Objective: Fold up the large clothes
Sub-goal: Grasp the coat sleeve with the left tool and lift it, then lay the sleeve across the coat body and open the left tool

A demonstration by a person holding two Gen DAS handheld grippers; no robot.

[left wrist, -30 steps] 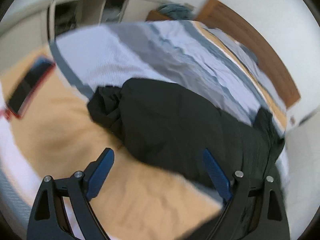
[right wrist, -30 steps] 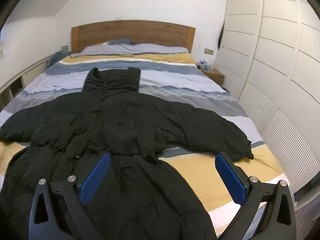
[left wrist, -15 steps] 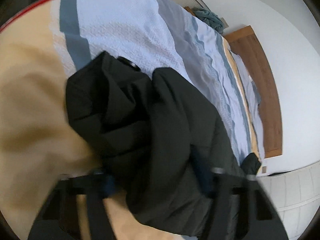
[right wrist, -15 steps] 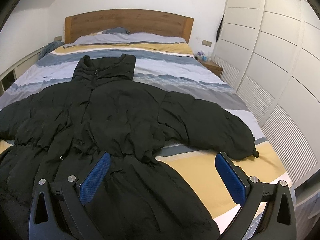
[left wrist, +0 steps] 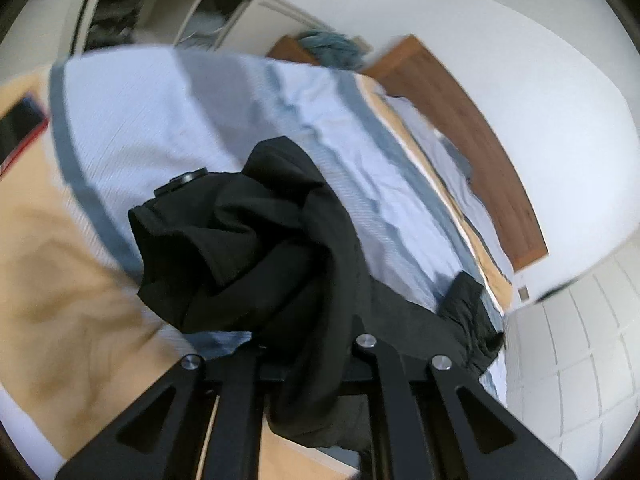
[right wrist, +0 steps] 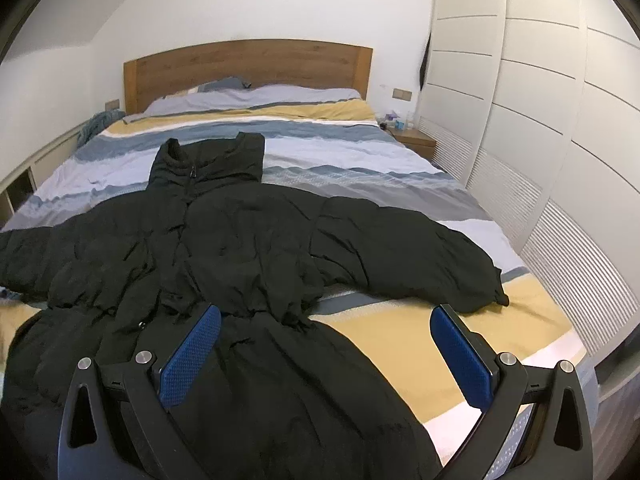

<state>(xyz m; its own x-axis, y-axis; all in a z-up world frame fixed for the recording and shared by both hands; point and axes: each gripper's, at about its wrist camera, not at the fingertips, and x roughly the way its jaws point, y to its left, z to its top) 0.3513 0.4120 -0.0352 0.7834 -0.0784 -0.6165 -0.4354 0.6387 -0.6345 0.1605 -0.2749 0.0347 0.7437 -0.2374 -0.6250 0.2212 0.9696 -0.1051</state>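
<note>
A large black padded coat (right wrist: 248,248) lies face up on the striped bed (right wrist: 360,152), collar toward the headboard, sleeves spread to both sides. My left gripper (left wrist: 308,344) is shut on the coat's left sleeve cuff (left wrist: 240,240), which bunches up over the hidden fingertips and is lifted off the bedcover. My right gripper (right wrist: 326,354) is open and empty, hovering over the coat's lower skirt near the foot of the bed; its blue pads (right wrist: 192,356) are wide apart. The right sleeve (right wrist: 424,256) lies flat, pointing to the bed's right edge.
A wooden headboard (right wrist: 248,68) and pillows stand at the far end. White wardrobe doors (right wrist: 540,140) run along the right side, with a small nightstand (right wrist: 414,142) beside them. Open shelves (left wrist: 160,20) line the left wall. A red-edged dark item (left wrist: 20,128) lies at the bed's left.
My left gripper has closed on the left sleeve cuff and lifted it off the bed. My right gripper has drifted slightly closer over the coat and stays open.
</note>
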